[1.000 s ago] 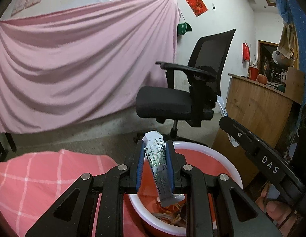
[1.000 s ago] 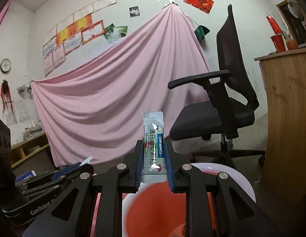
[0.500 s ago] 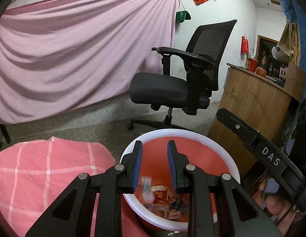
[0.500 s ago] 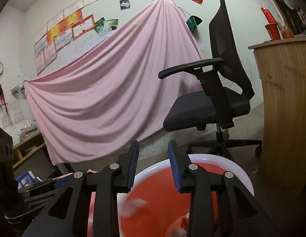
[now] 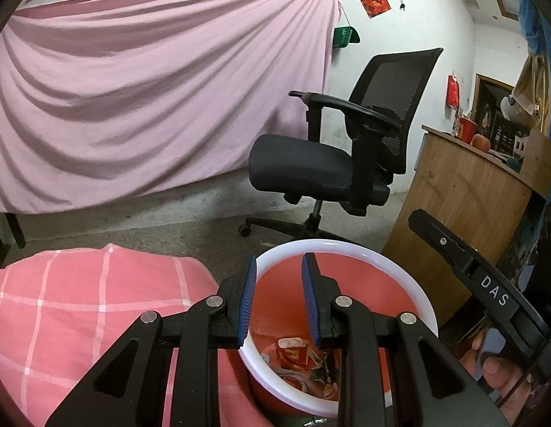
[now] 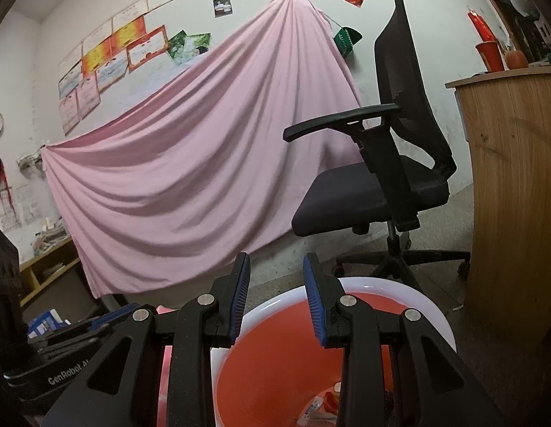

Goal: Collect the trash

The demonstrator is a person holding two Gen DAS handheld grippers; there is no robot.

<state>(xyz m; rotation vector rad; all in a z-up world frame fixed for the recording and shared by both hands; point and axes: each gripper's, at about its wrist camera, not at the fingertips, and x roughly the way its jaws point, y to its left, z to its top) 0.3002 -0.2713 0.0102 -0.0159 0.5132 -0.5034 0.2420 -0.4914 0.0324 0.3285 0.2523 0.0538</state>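
A red bin with a white rim [image 5: 346, 245] stands on the floor just below both grippers. My left gripper [image 5: 279, 259] hangs over its near edge, open, with nothing between its blue pads. Several wrappers and packets [image 5: 293, 350] lie at the bottom of the bin. My right gripper [image 6: 277, 257] is also open and empty above the bin's rim [image 6: 399, 286], with bits of trash [image 6: 321, 409] below it. In the left wrist view the right gripper's black body [image 5: 488, 291] shows at the right, with a hand [image 5: 496, 373] around its handle.
A black office chair [image 5: 346, 163] stands just behind the bin. A wooden counter [image 5: 464, 213] rises to the right of it. A pink checked cloth [image 5: 79, 302] covers the surface at the left. A pink sheet [image 5: 151, 89] hangs over the back wall.
Each gripper held a small plastic packet upright over the bin a second ago. Both jaws have since opened and the packets have dropped into the bin.
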